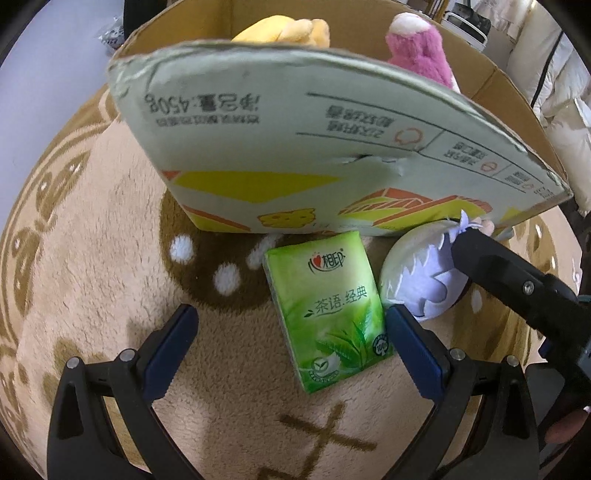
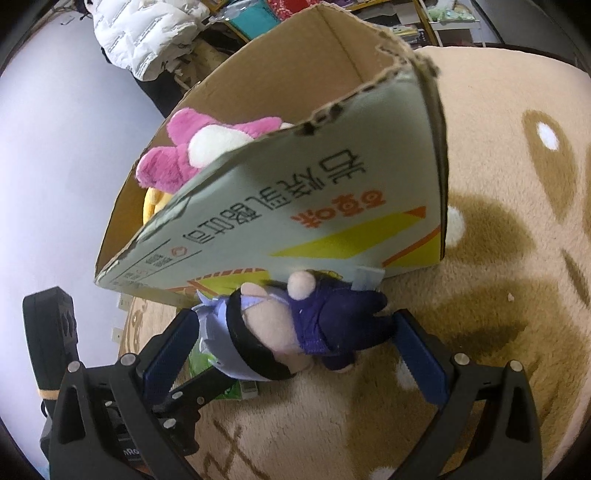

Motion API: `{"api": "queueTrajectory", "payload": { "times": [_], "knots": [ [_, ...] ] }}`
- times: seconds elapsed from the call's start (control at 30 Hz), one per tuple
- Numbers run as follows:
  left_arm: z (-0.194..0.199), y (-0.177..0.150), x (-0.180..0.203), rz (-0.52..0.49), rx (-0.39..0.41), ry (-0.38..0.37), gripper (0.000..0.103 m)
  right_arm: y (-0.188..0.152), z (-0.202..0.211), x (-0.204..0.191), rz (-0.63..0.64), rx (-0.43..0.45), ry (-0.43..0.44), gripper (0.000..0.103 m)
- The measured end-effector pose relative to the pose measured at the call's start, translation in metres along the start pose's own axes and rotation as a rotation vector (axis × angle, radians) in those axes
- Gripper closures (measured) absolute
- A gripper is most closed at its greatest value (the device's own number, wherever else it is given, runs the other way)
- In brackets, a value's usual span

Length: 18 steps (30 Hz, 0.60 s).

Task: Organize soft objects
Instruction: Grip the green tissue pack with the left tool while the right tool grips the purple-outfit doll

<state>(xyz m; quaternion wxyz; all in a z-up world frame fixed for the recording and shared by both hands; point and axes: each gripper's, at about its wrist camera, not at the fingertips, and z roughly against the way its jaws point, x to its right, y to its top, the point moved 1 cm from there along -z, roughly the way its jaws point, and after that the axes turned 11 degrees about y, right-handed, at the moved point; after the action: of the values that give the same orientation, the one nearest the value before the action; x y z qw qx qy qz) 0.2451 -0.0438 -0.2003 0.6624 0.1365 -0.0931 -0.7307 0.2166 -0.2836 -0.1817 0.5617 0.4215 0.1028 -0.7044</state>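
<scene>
A green tissue pack lies flat on the beige rug, between the fingers of my left gripper, which is open; the pack rests close to the right-hand pad. Beside it lies a small doll with lavender hair and a dark blue outfit, against the foot of the cardboard box. My right gripper stands open around the doll, one finger at its head and one at its feet. In the left wrist view the doll sits under a black finger of the right gripper.
The open box holds a pink plush and a yellow plush. The plush rug spreads on all sides. White padded clothing and shelves of clutter stand behind the box.
</scene>
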Motion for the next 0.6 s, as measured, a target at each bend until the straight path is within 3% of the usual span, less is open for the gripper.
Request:
{"api": "queueTrajectory", "payload": {
  "times": [0.47,0.6],
  "knots": [
    [-0.009,-0.009,-0.004,0.029,-0.009,0.001,0.002,0.007,-0.007,0.000,0.006,0.000,-0.013,0.000],
    [-0.013,-0.009,-0.004,0.033,-0.024,-0.013,0.012,0.005,-0.005,-0.001,0.022,-0.003,-0.019,0.001]
  ]
}}
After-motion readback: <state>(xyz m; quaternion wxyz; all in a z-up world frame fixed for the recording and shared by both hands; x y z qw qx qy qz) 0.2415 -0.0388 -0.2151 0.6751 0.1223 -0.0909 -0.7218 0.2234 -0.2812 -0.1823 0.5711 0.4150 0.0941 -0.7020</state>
